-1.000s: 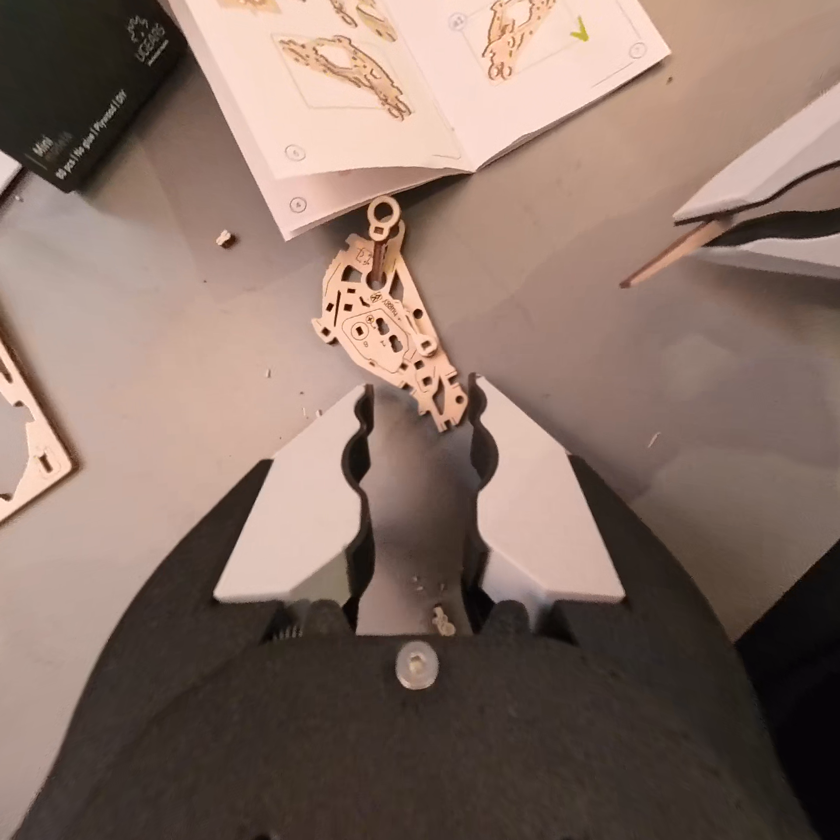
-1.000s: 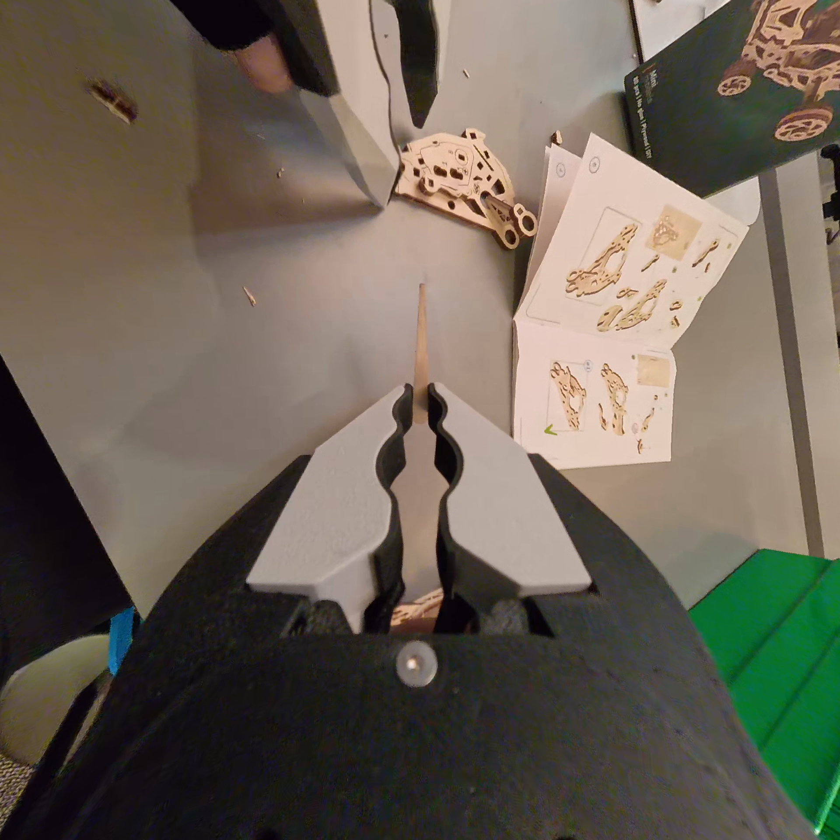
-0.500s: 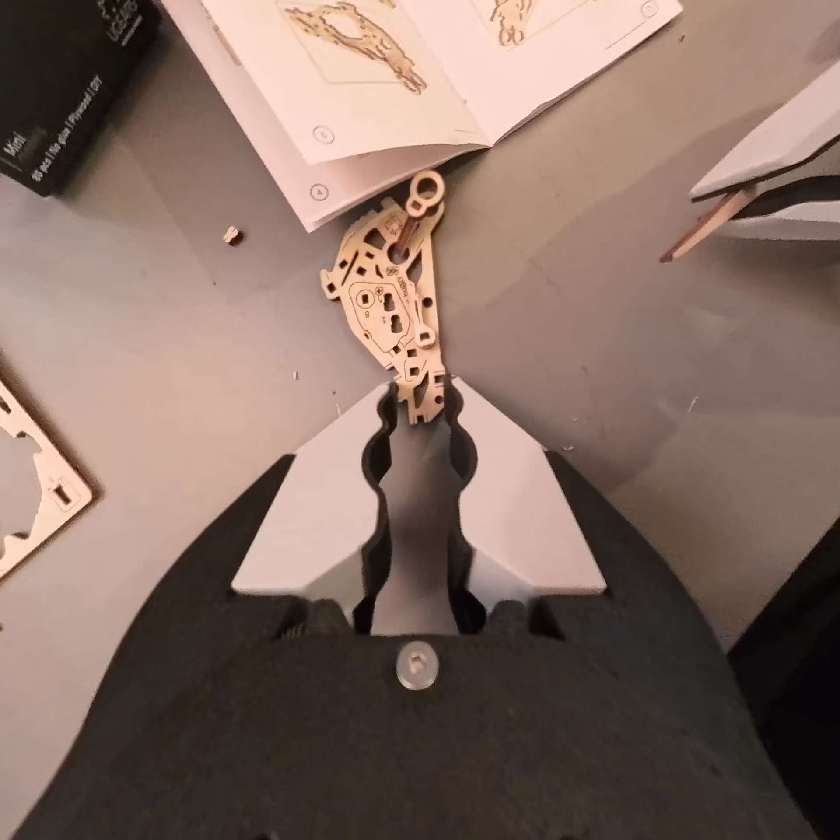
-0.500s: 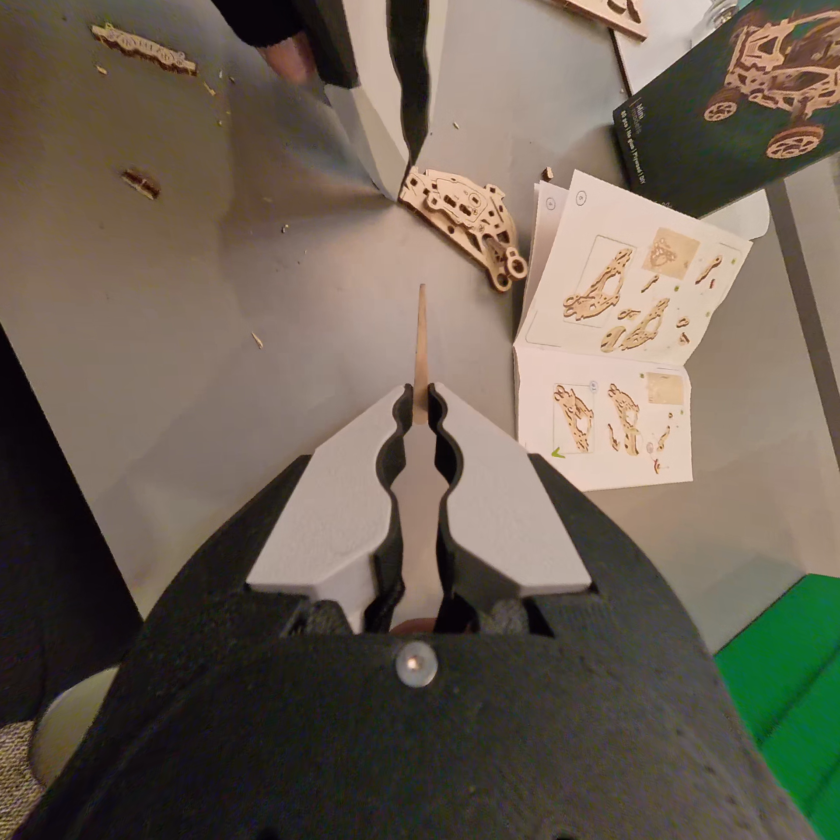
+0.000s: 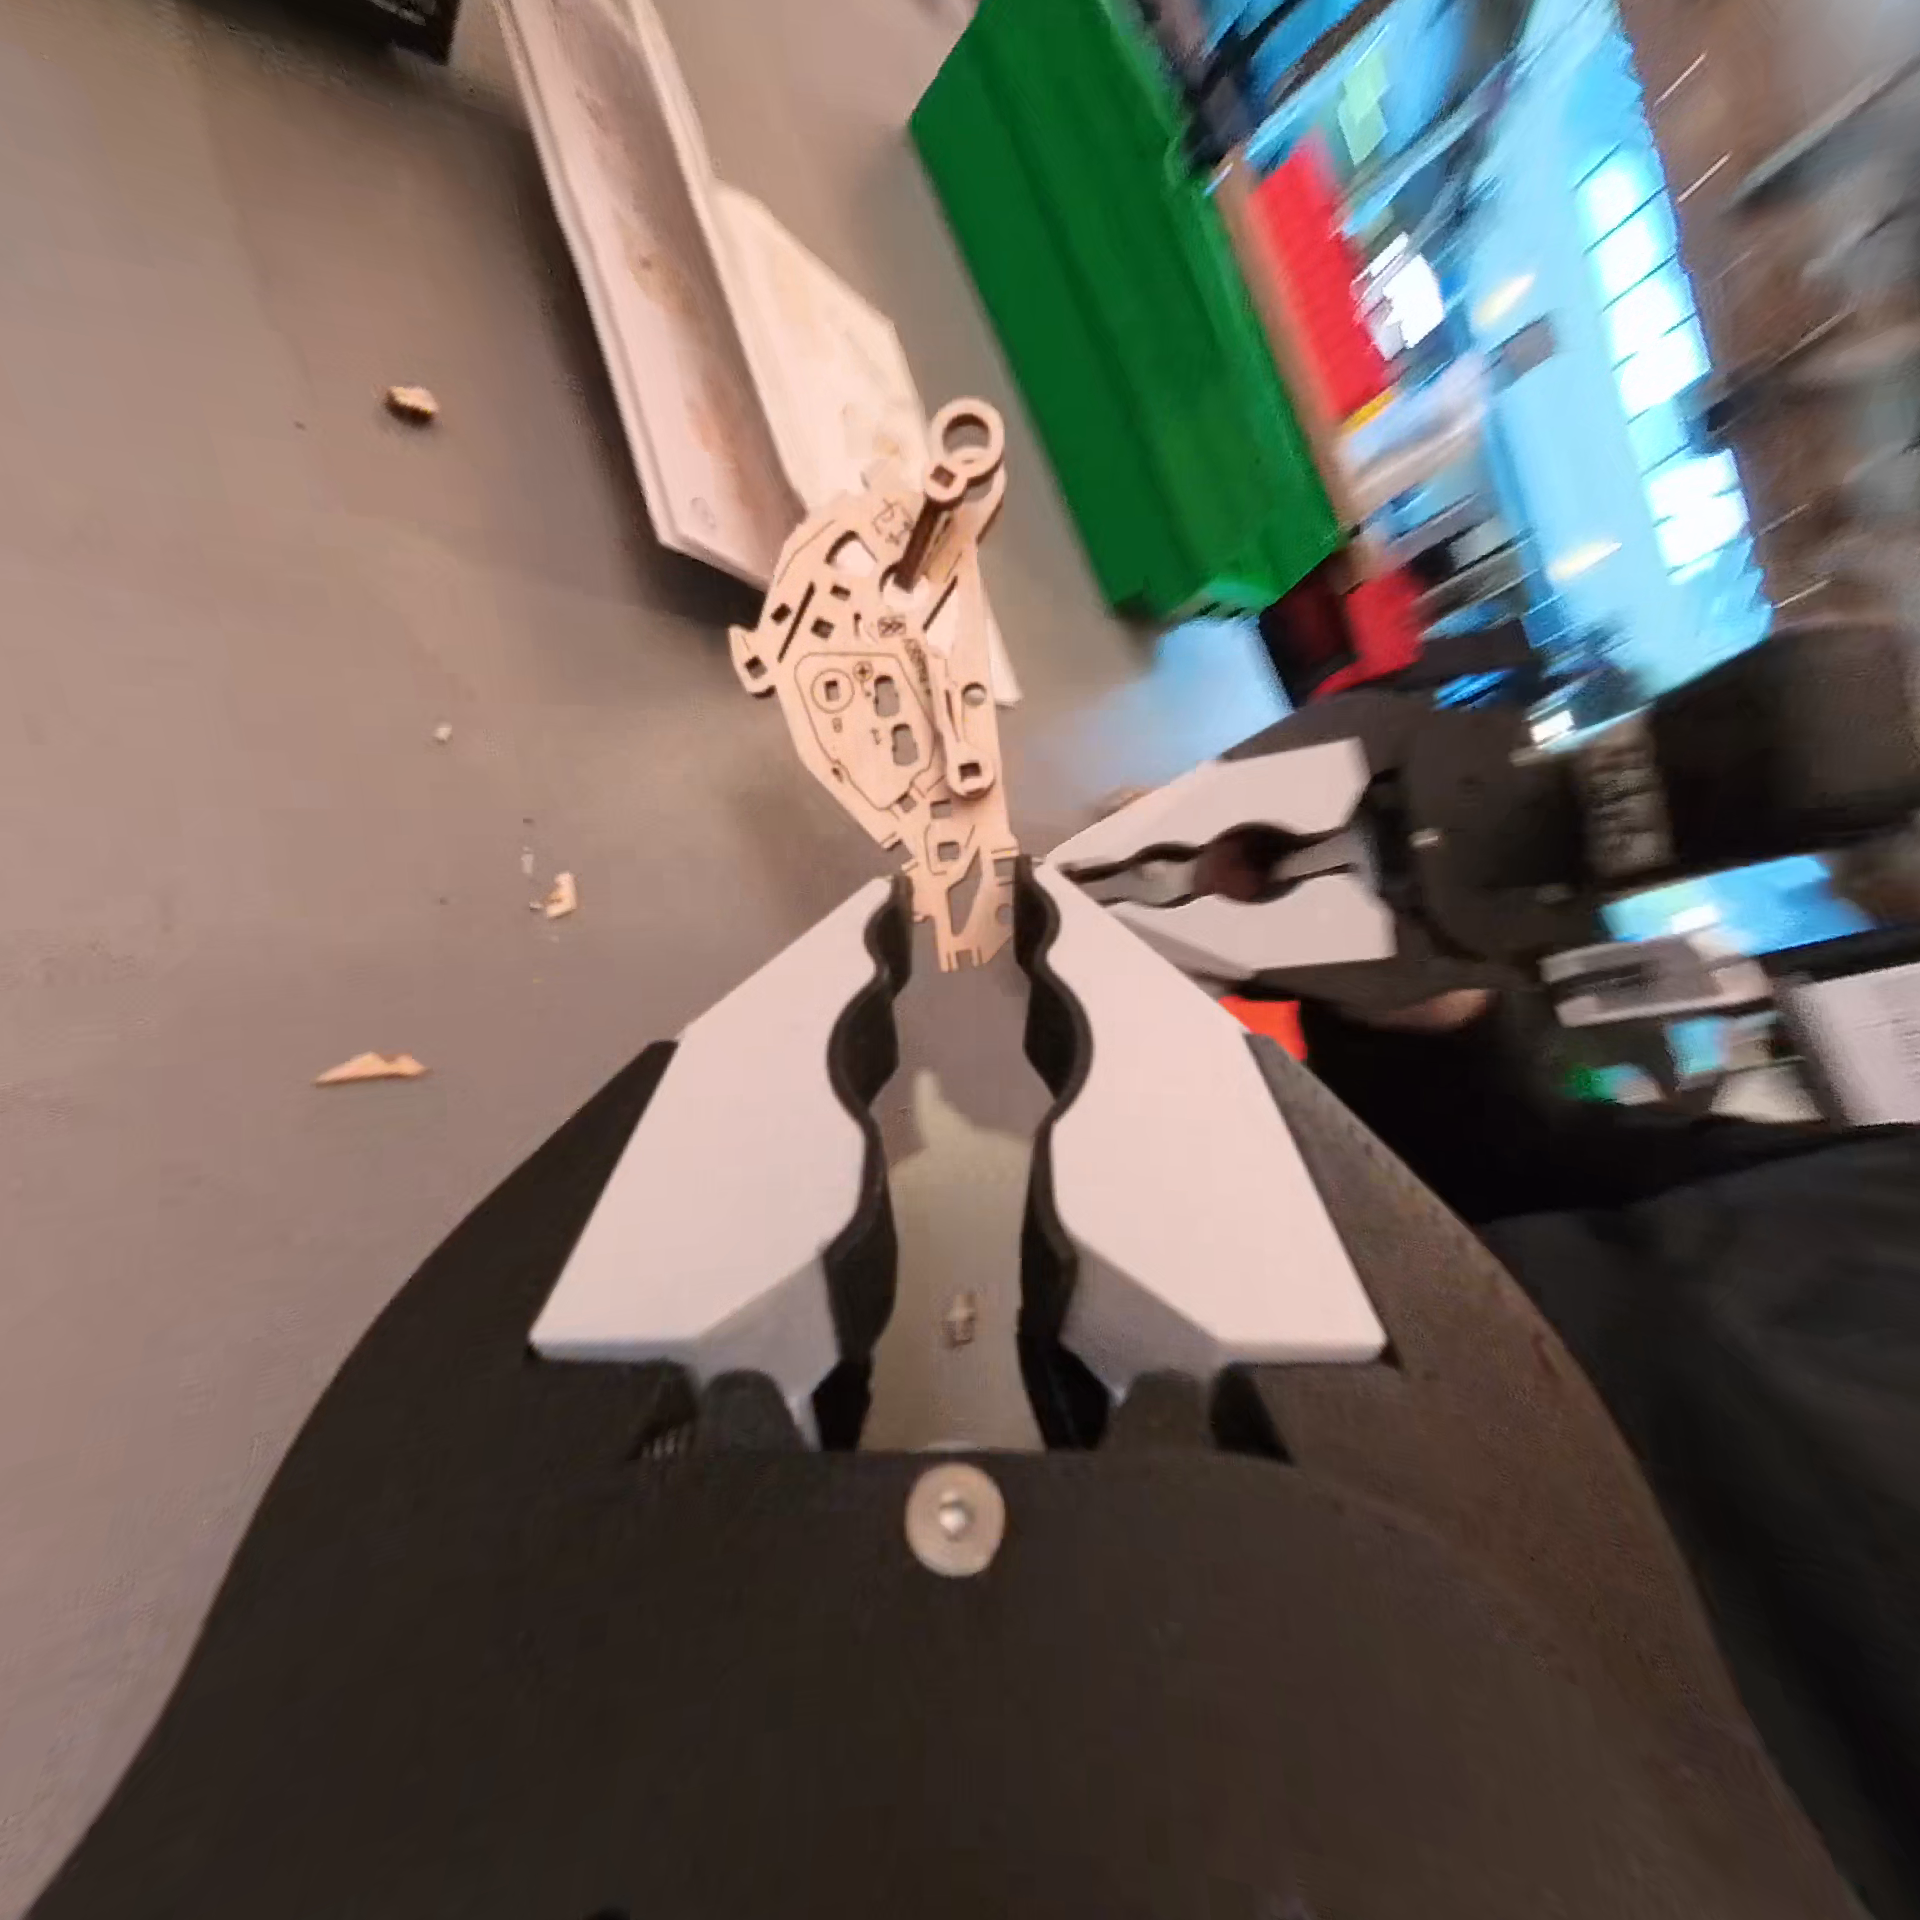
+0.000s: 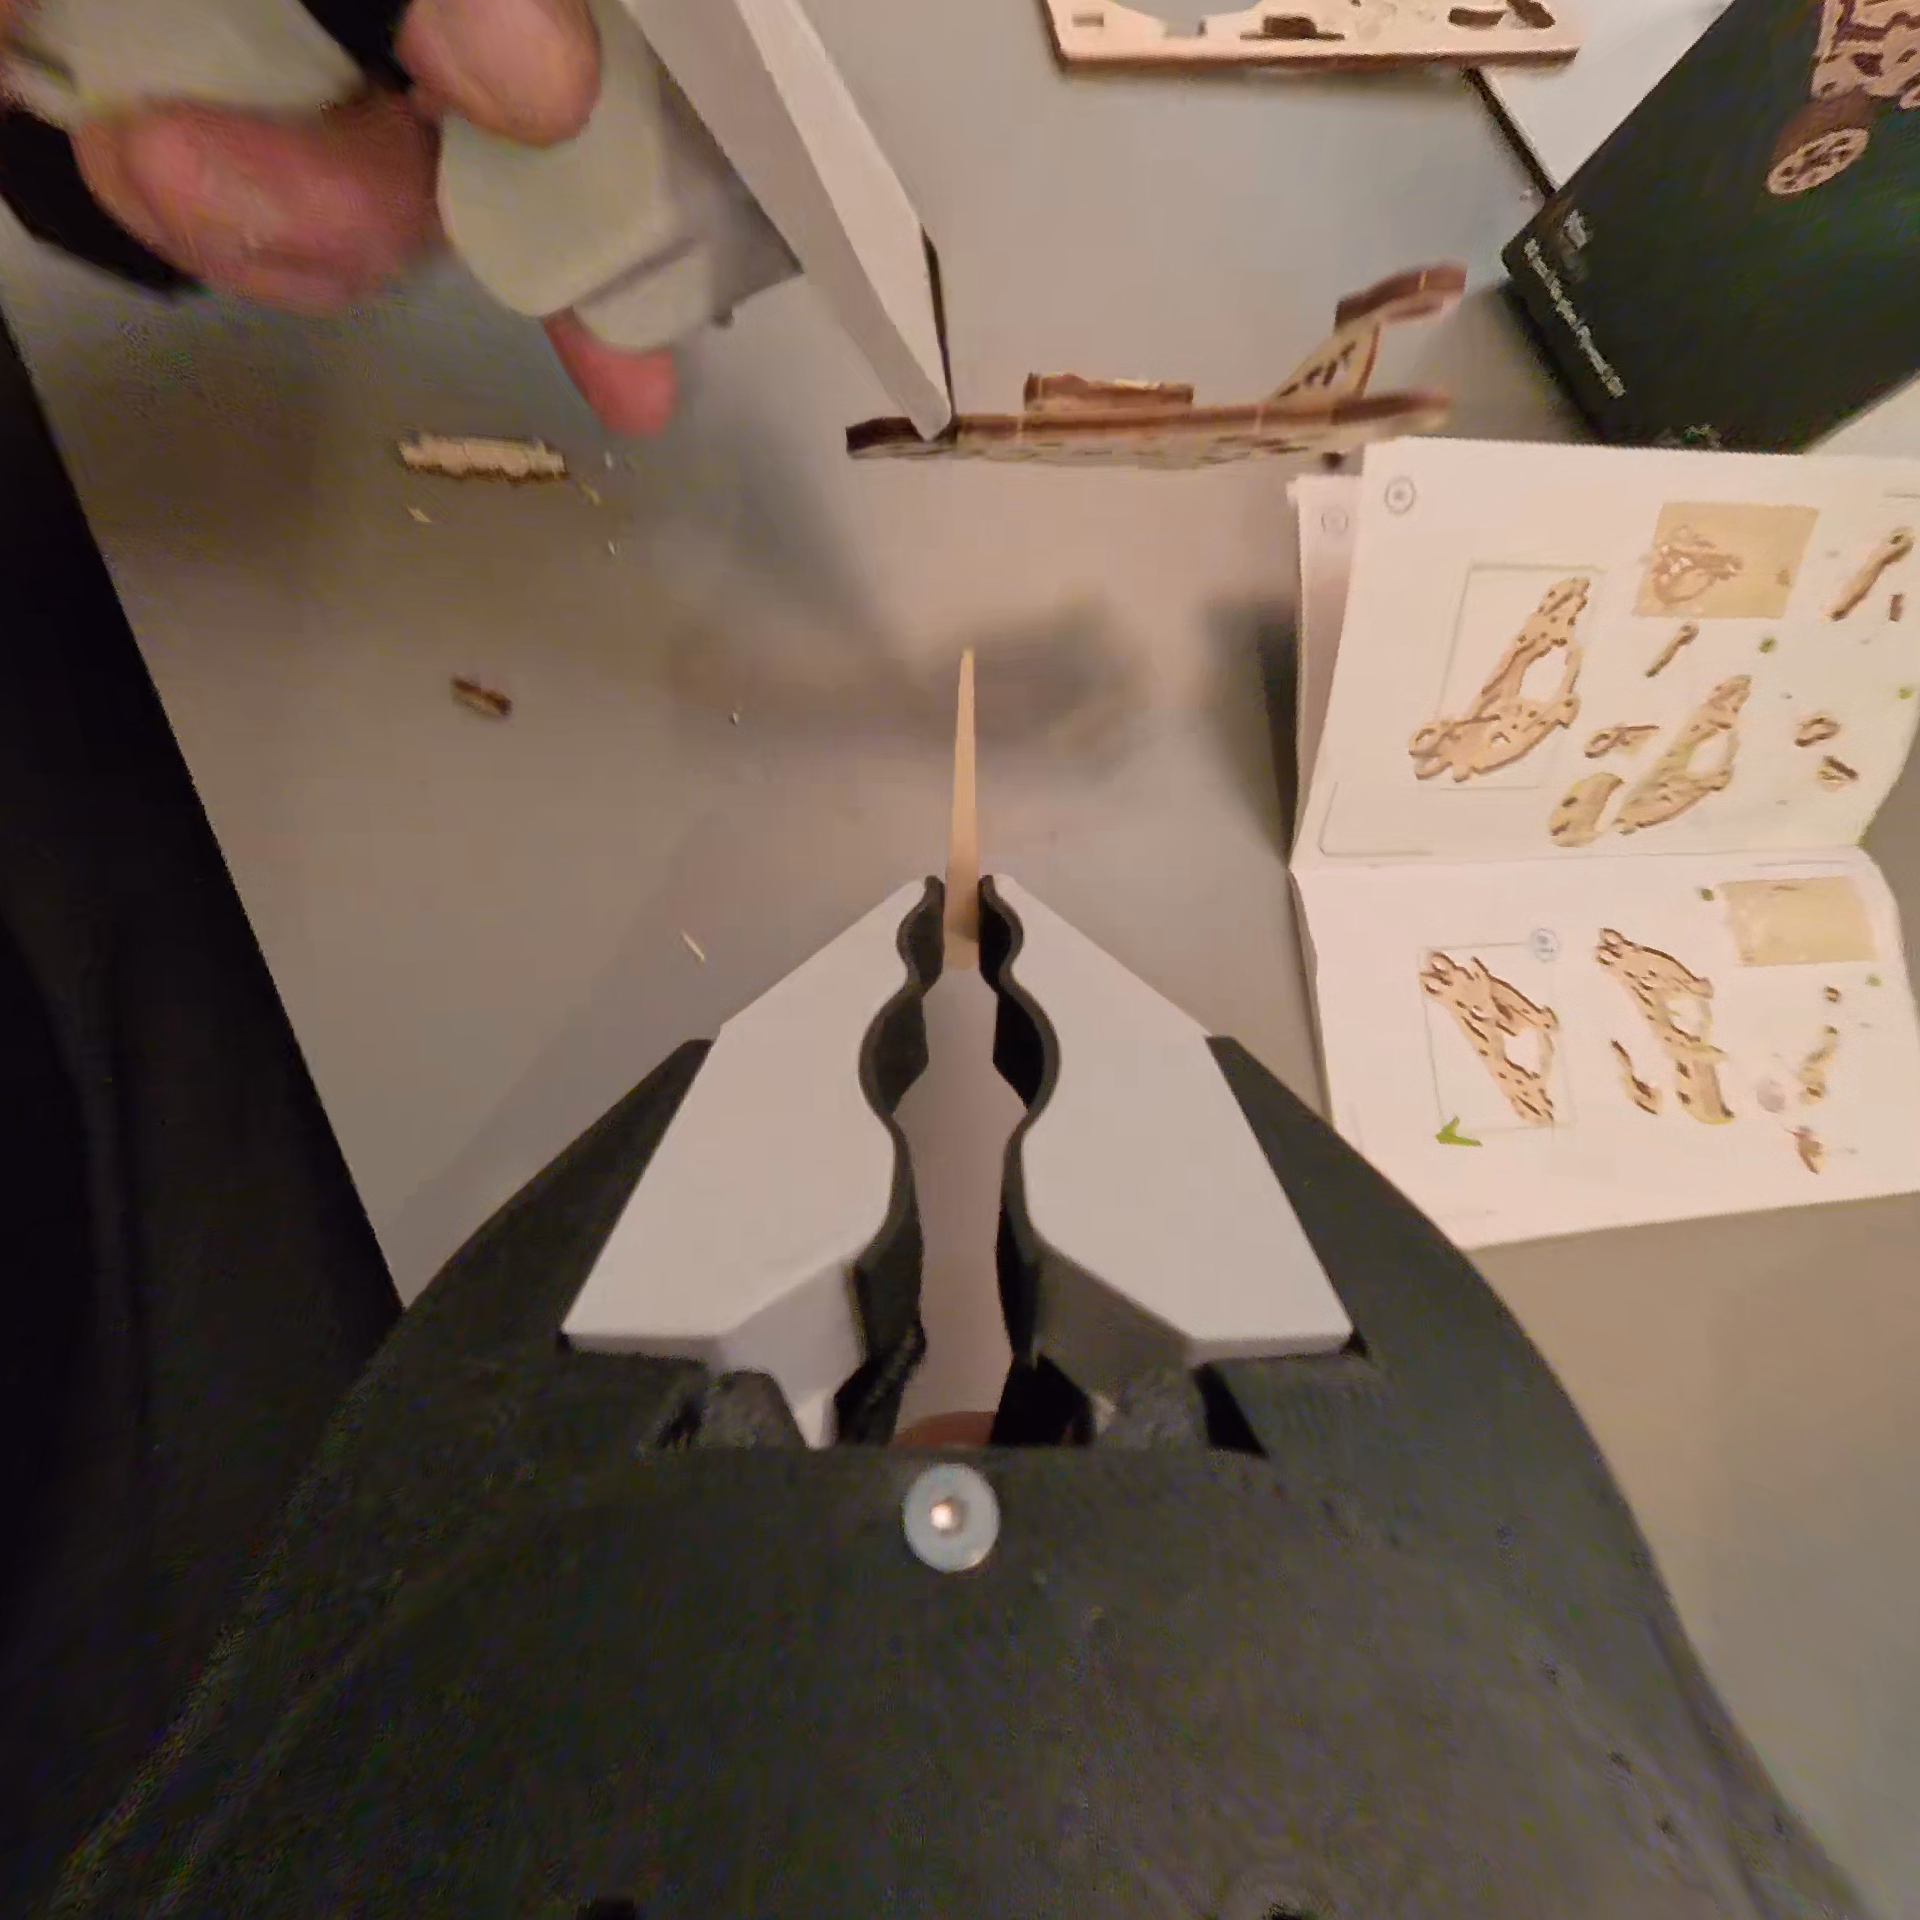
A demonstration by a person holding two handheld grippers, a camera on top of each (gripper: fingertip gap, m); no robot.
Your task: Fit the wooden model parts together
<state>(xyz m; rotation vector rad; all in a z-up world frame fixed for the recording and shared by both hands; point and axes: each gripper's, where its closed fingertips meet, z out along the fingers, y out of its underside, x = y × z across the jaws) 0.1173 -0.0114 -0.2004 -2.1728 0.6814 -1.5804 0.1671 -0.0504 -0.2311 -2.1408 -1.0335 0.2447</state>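
One flat wooden piece (image 5: 891,717) is pinched by the left hand-held gripper (image 5: 961,920), lifted off the worktop (image 5: 260,623). One thin wooden stick (image 6: 962,810) is squeezed by the right hand-held gripper (image 6: 961,914), pointing forward.

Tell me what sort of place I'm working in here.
Likely a hobby or lab workbench for kit assembly: a grey table with an open instruction booklet, a punched-out plywood sheet and wood scraps.

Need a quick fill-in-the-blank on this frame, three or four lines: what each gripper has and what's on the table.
1. The left gripper grips a flat wooden model piece whose far end carries a small ______.
2. The right gripper pinches a thin wooden ______ that points forward.
3. The open instruction booklet lies on the ______ table.
4. The model box at the far right is ______ in colour.

Missing words: ring; stick; grey; black
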